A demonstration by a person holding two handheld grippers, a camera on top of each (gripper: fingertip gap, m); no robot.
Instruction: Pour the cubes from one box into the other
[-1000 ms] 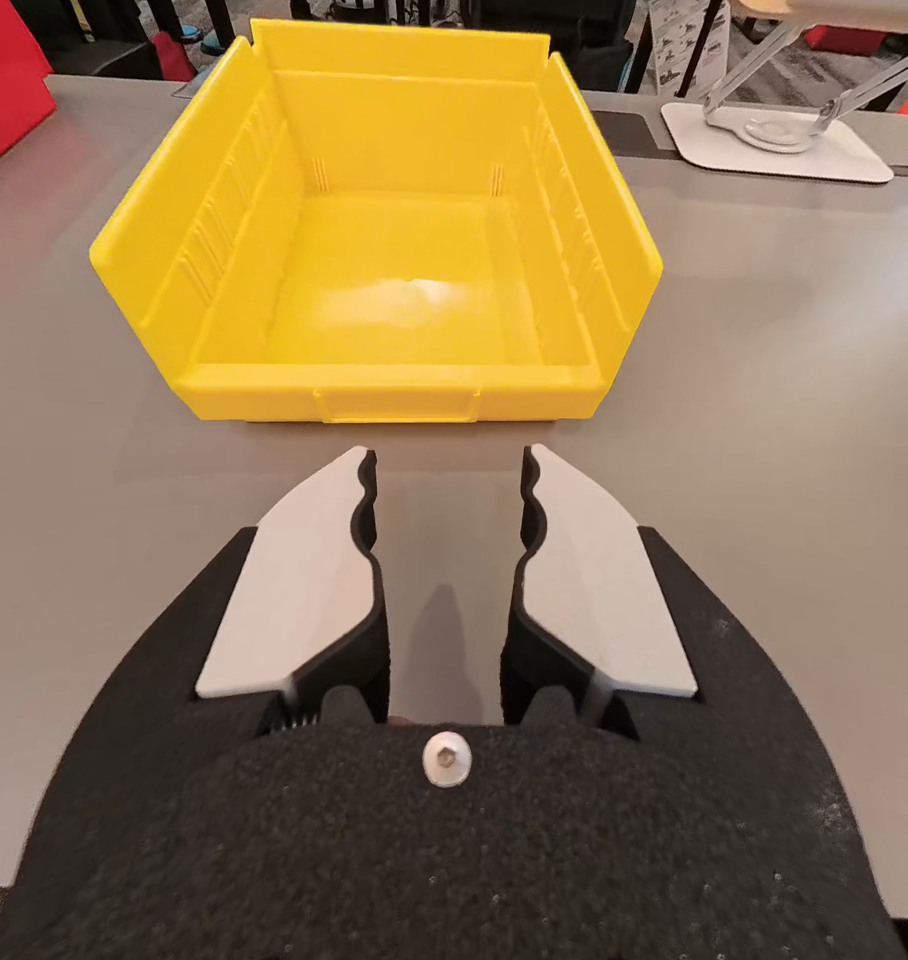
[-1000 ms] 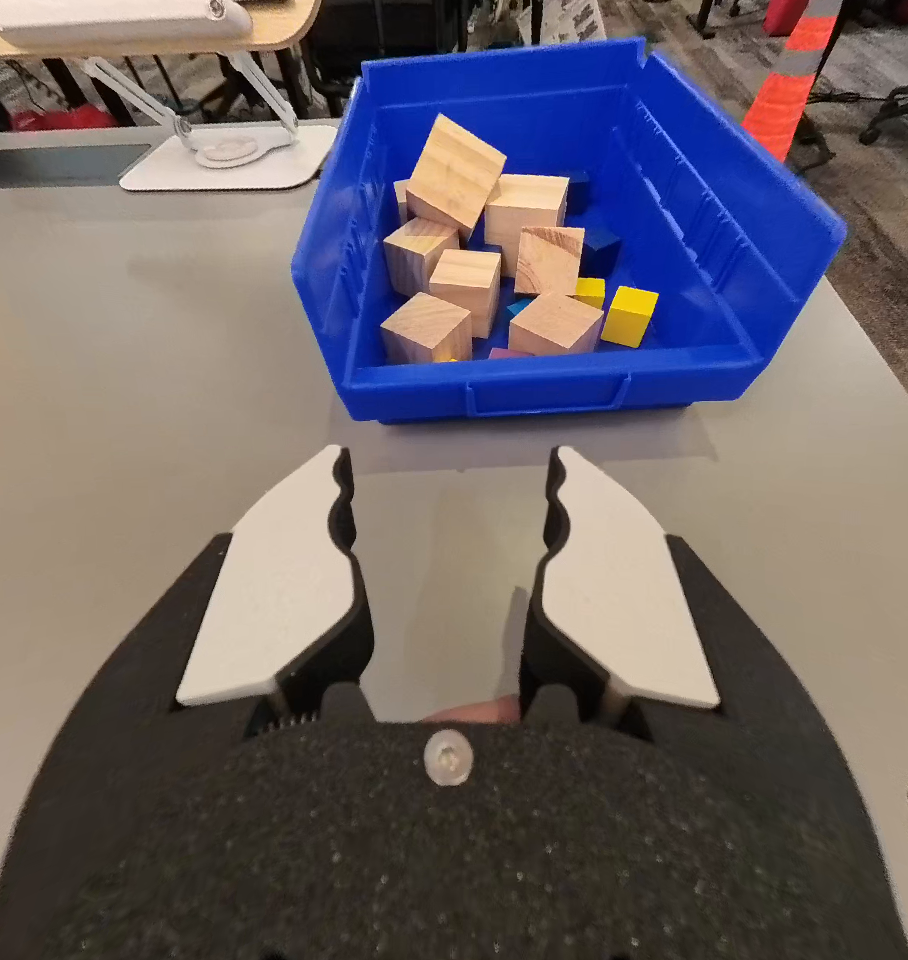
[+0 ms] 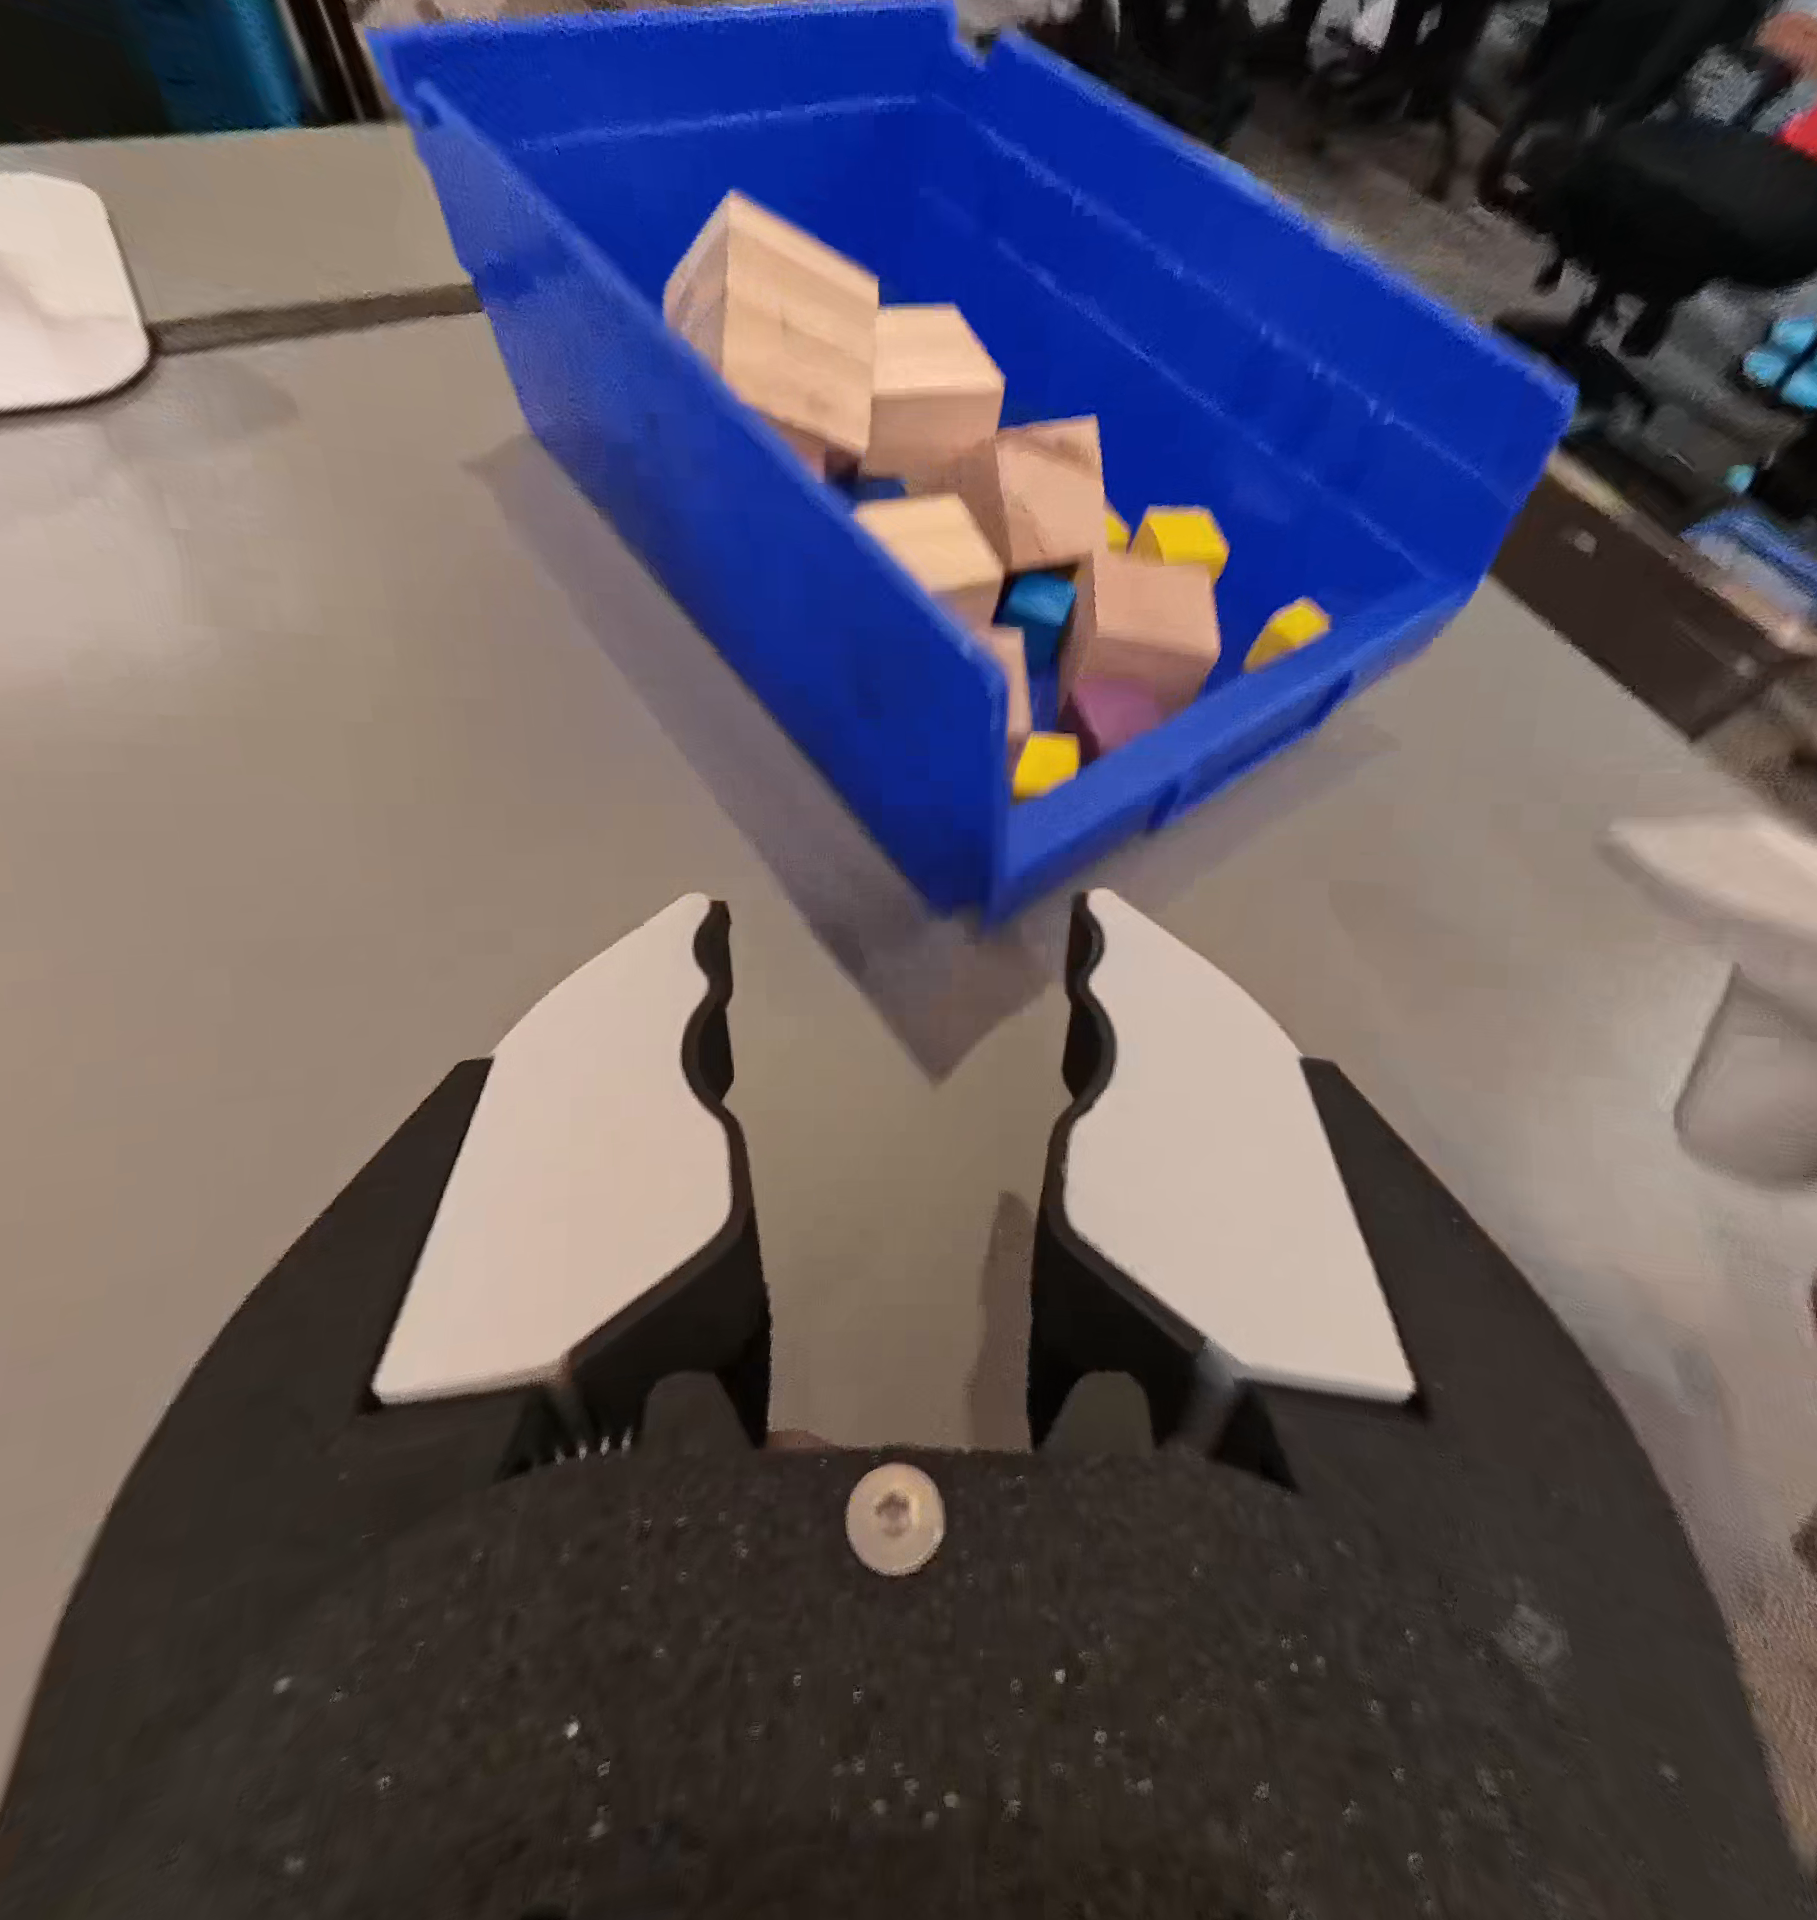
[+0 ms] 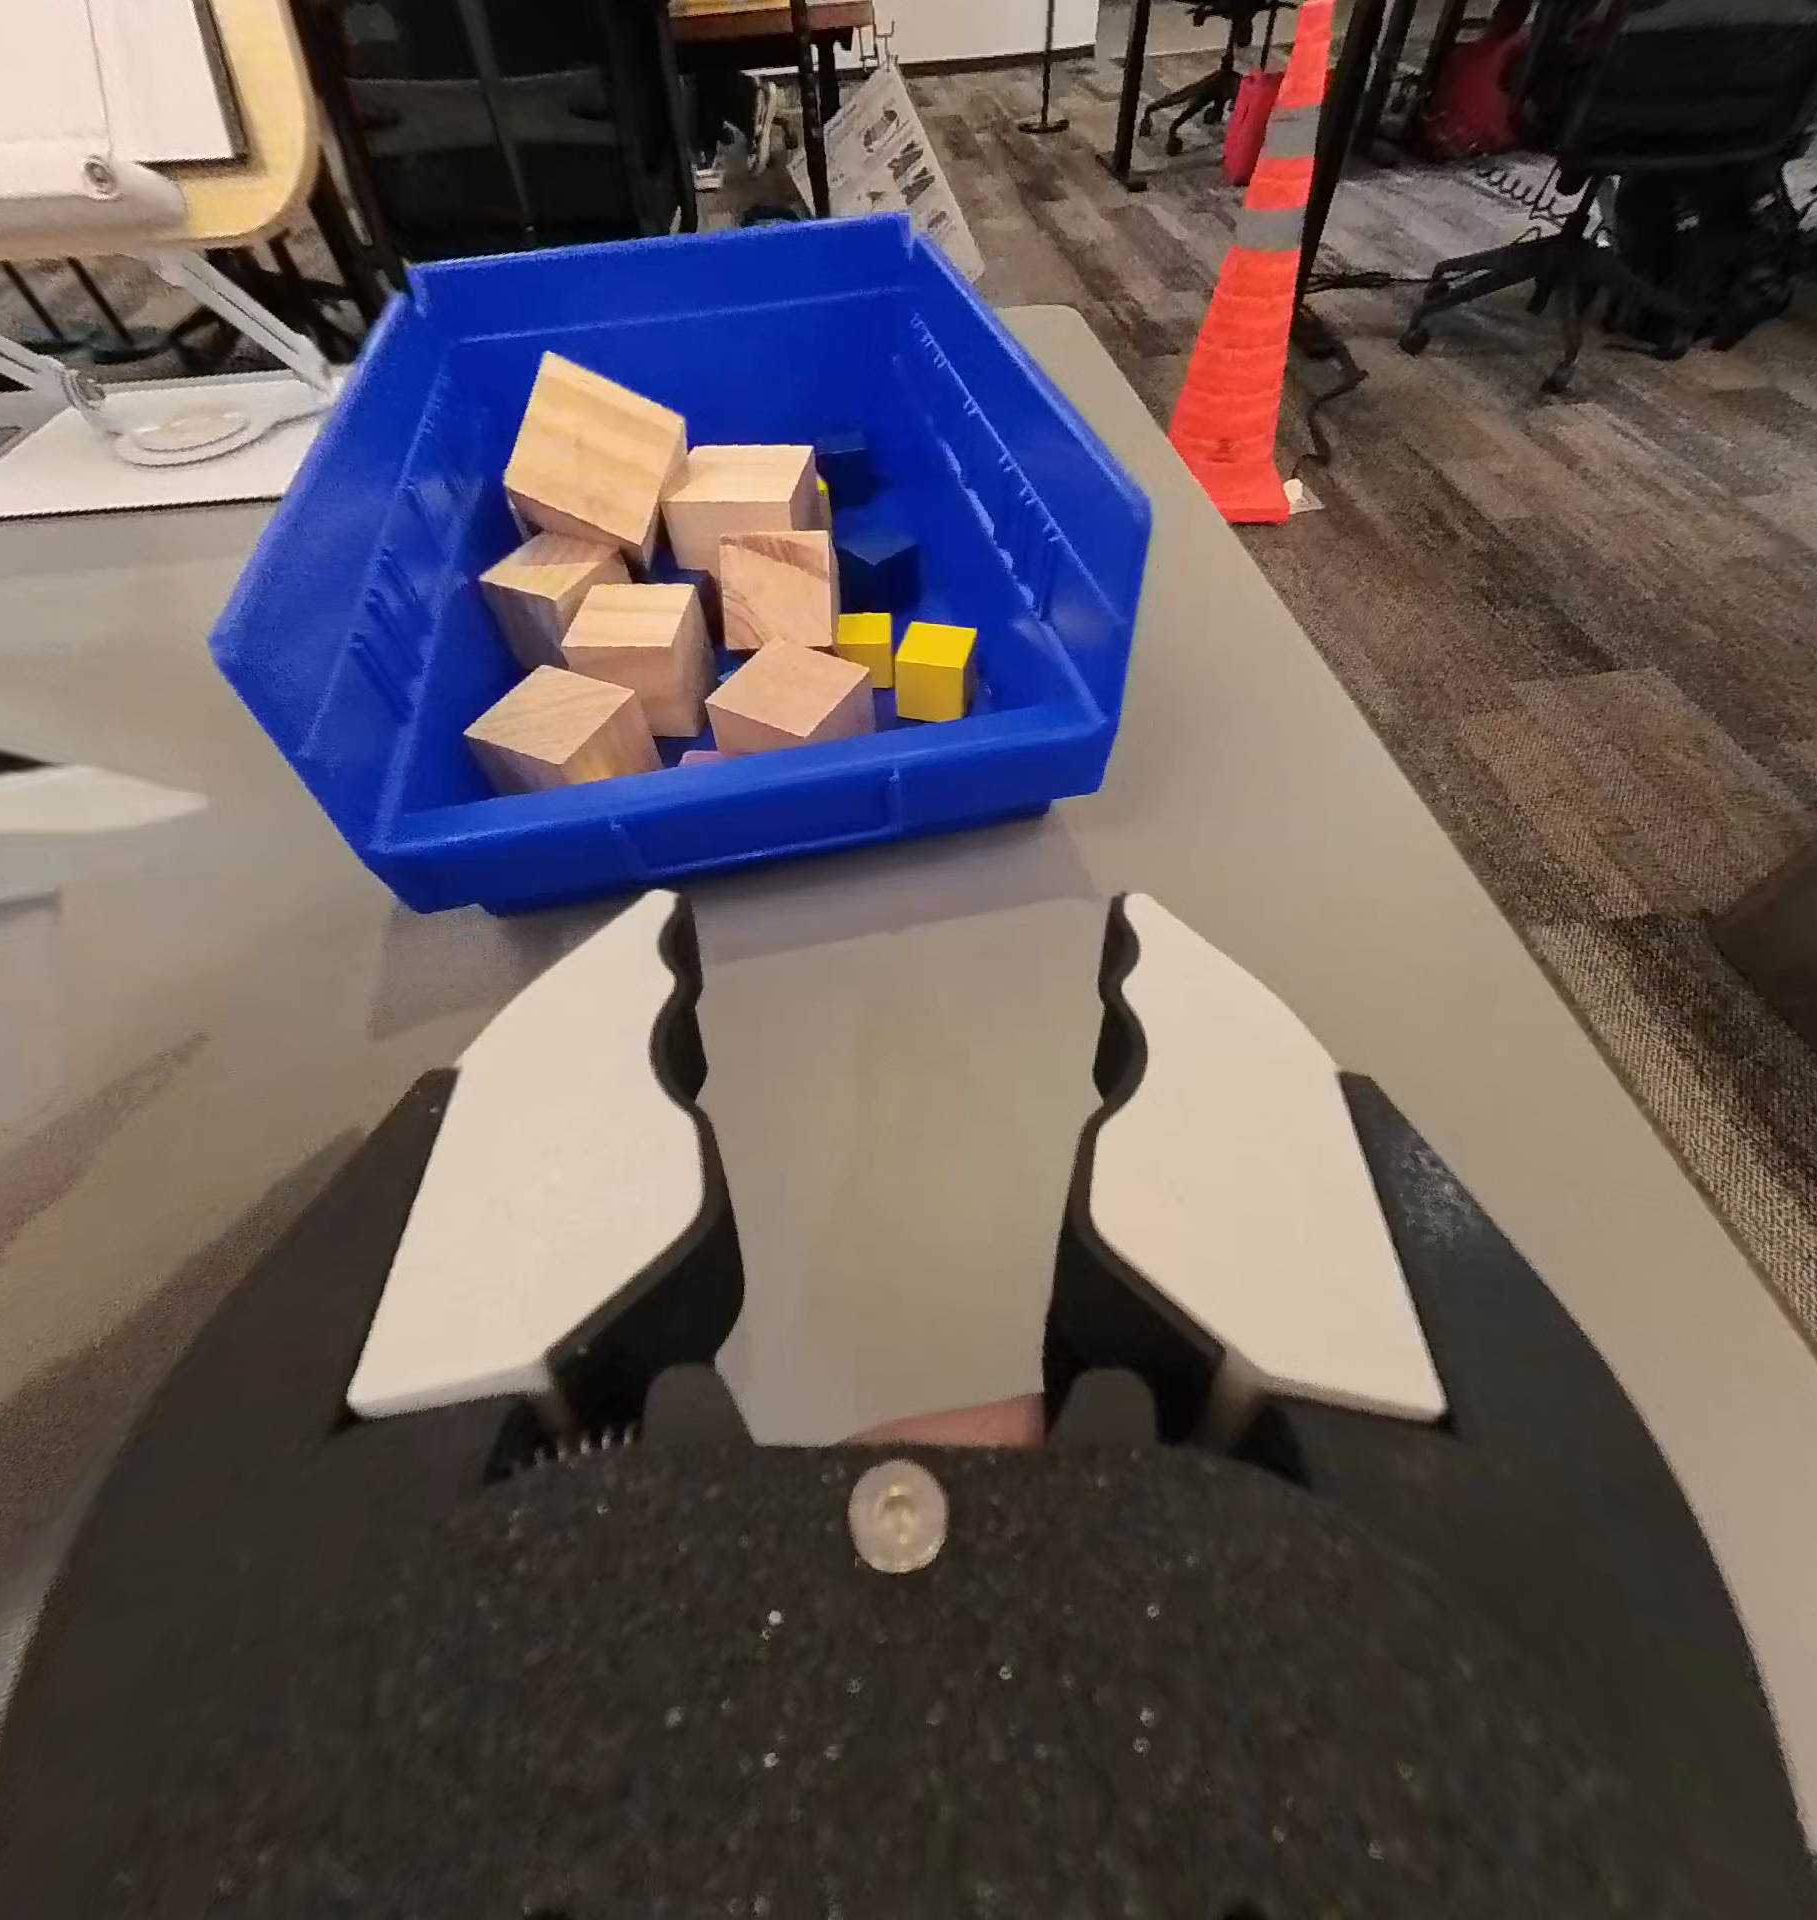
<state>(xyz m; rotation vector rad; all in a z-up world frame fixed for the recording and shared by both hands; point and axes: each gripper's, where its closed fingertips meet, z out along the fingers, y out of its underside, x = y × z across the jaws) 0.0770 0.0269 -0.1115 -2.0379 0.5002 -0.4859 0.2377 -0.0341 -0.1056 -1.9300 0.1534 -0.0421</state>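
Blue bin (image 4: 738, 821) of wooden cubes (image 4: 592, 457) at 12 o'clock off right hand-held gripper (image 4: 893, 914), nearer; left hand-held gripper (image 3: 899, 914) facing its corner. Both agape, empty.

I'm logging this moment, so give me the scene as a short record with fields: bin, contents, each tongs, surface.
bin: blue bin resting on the table, not gripped
contents: wooden cubes, small yellow cubes, dark blue ones
left tongs: open, empty, short of the bin's corner
right tongs: open, empty, facing the bin's front
surface: grey table
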